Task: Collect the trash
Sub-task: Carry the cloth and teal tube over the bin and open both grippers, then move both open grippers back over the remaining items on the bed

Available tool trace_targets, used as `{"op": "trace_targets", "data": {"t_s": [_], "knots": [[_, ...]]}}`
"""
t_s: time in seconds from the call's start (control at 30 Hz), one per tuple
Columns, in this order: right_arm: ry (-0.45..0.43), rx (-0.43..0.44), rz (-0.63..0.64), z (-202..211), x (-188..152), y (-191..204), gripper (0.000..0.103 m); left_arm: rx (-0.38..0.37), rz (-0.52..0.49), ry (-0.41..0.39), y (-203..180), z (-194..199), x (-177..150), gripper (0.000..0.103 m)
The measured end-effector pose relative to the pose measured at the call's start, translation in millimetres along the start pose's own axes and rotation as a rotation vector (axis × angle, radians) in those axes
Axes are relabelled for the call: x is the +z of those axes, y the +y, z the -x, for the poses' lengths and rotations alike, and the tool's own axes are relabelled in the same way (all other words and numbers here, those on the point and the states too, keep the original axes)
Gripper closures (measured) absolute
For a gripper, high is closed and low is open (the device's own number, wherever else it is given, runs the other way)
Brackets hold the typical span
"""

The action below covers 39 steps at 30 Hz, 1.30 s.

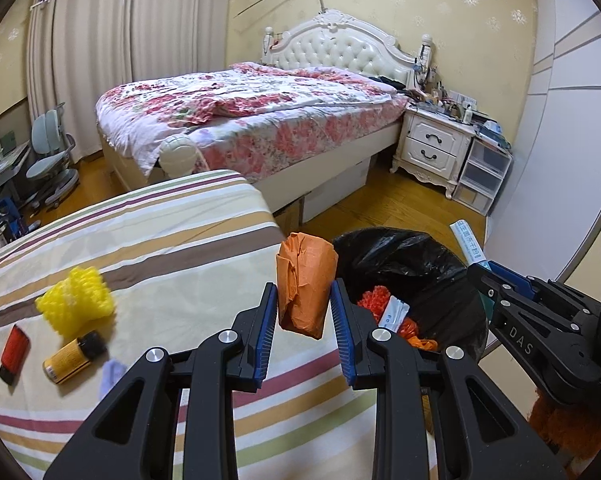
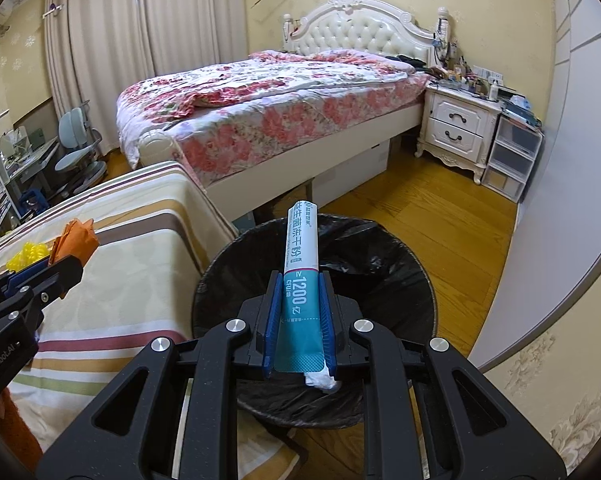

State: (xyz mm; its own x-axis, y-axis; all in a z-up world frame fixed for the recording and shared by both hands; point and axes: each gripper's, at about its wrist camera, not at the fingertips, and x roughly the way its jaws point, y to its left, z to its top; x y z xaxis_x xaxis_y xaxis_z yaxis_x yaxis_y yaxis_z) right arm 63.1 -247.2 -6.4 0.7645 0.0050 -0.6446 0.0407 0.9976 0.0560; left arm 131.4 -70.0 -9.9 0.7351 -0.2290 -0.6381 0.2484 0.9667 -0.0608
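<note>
My left gripper (image 1: 304, 292) is shut on a crumpled orange paper wad (image 1: 305, 280), held above the striped bedcover's edge beside the bin. My right gripper (image 2: 300, 284) is shut on a teal and white sachet (image 2: 302, 264), held over the round bin lined with a black bag (image 2: 380, 264). The bin (image 1: 412, 252) holds orange scraps and a white packet (image 1: 394, 310). The sachet's tip (image 1: 466, 242) and the right gripper (image 1: 480, 270) show at the right of the left wrist view. The left gripper (image 2: 74, 260) with the orange wad (image 2: 76, 236) shows at the left of the right wrist view.
On the striped bedcover (image 1: 160, 240) lie a yellow foam net (image 1: 76, 300), a yellow and black battery (image 1: 74, 356), a red and black lighter (image 1: 14, 348) and a bluish scrap (image 1: 112, 374). Behind are a floral bed (image 1: 252, 112), a white nightstand (image 1: 436, 144), plastic drawers (image 1: 484, 176) and wood floor.
</note>
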Motion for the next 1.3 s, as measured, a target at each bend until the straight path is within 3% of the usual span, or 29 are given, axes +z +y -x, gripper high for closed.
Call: {"op": "trace_targets", "data": {"t_s": [0.47, 0.83, 0.9, 0.93, 1.0, 1.17, 1.3], "knots": [[0.03, -0.009, -0.04, -26, 5, -31, 0.085, 0.012, -0.085, 0.024, -41, -40, 10, 0.075], [0.049, -0.014, -0.058, -38, 3, -36, 0.084, 0.034, -0.115, 0.062, -51, -59, 7, 0.073], [0.043, -0.021, -0.065, -38, 3, -37, 0.083, 0.04, -0.112, 0.066, -51, -61, 8, 0.069], [0.044, -0.021, -0.068, -39, 3, -38, 0.083, 0.045, -0.108, 0.067, -50, -62, 8, 0.061], [0.04, -0.025, -0.07, -39, 3, -39, 0.067, 0.056, -0.102, 0.056, -49, -61, 8, 0.046], [0.024, -0.05, -0.068, -34, 2, -40, 0.062, 0.071, -0.105, 0.043, -49, -57, 8, 0.035], [0.013, -0.062, -0.072, -30, 2, -40, 0.053, 0.075, -0.091, 0.038, -45, -54, 9, 0.032]]}}
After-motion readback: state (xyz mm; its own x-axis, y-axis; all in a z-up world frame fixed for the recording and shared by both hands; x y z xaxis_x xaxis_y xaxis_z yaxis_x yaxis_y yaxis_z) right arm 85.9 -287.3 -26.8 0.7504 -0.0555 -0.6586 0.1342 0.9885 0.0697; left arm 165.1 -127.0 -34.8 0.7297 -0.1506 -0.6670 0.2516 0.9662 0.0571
